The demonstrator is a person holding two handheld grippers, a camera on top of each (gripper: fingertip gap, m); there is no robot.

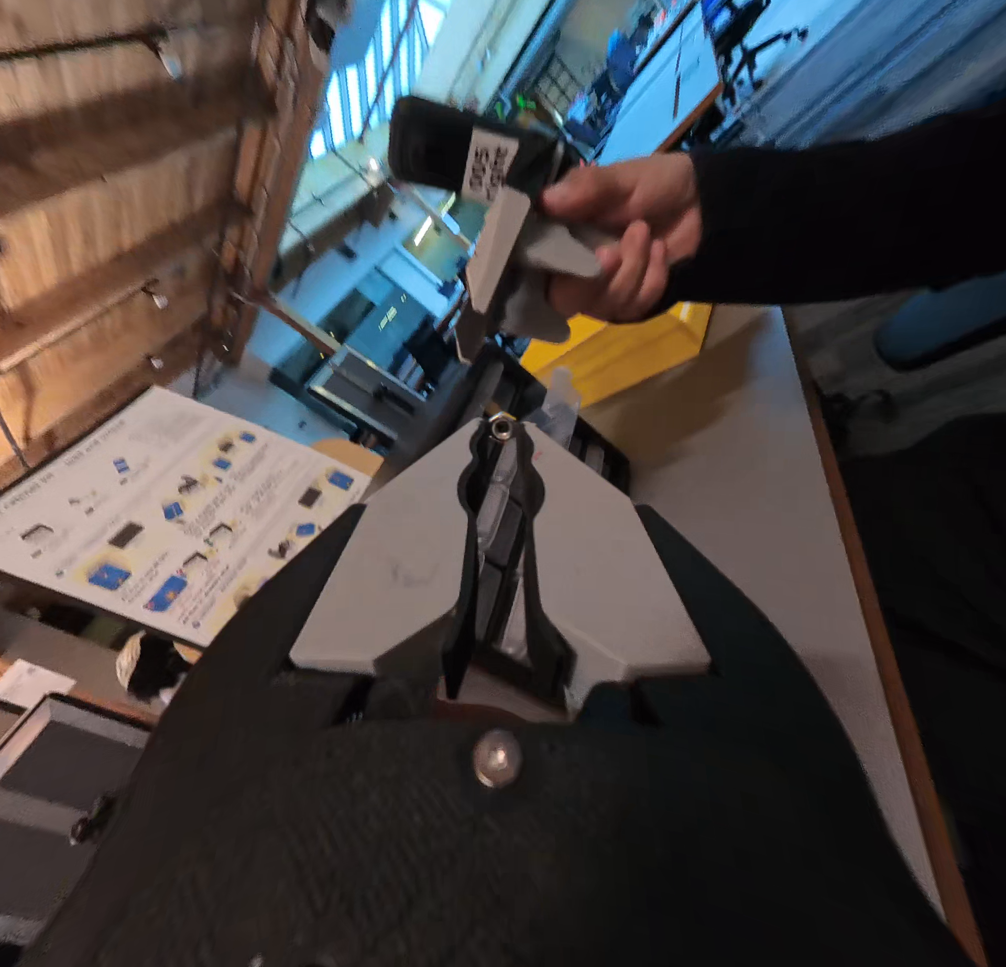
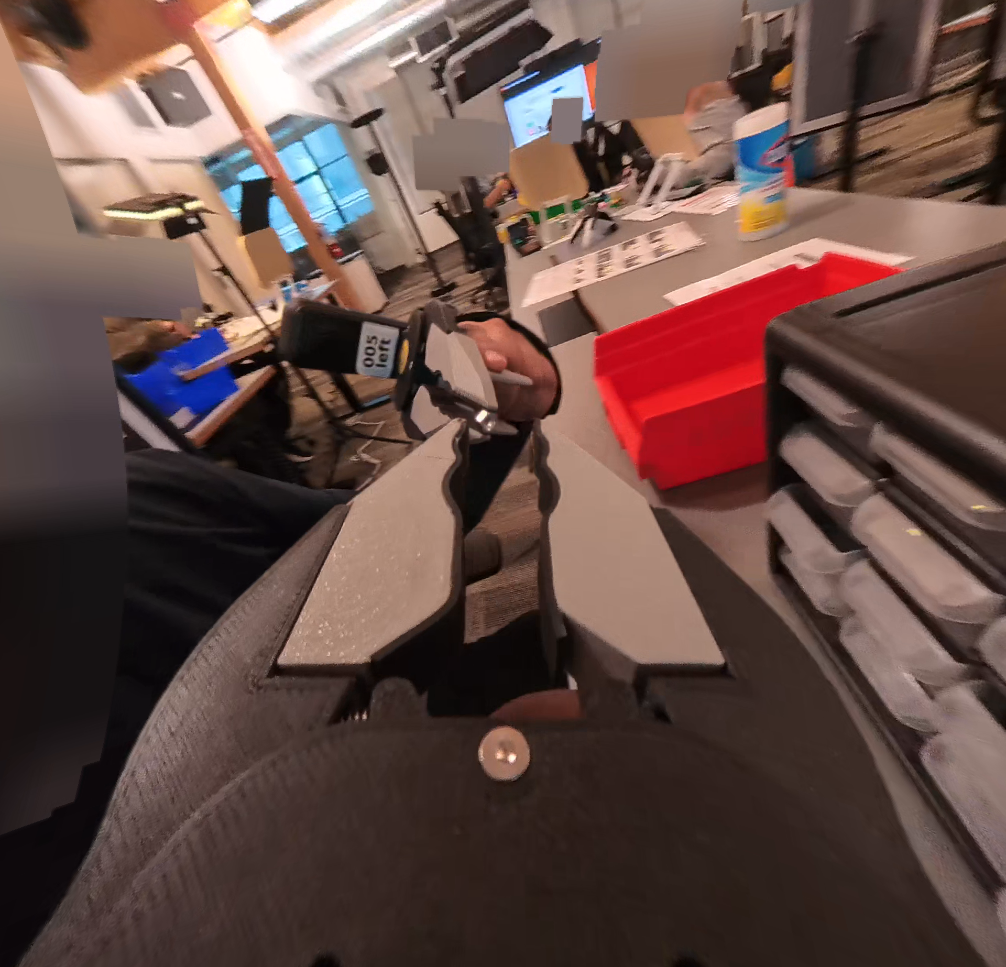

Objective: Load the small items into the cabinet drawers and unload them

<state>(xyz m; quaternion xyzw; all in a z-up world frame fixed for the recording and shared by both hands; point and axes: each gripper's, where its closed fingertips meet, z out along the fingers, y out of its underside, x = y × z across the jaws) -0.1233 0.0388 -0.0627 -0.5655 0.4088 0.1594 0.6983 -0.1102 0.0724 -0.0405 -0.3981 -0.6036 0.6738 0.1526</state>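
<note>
grey tabletop [image 2: 680,266] carries the drawer cabinet [image 2: 882,451], right of my right hand-held gripper [image 2: 498,440], which gapes with nothing in it. my left hand-held gripper [image 1: 498,435] pinches a small metal nut [image 1: 496,433], so loading seems underway.

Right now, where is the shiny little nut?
The nut is pinched at the tip of the left gripper, just in front of the black drawer cabinet in the left wrist view.
</note>
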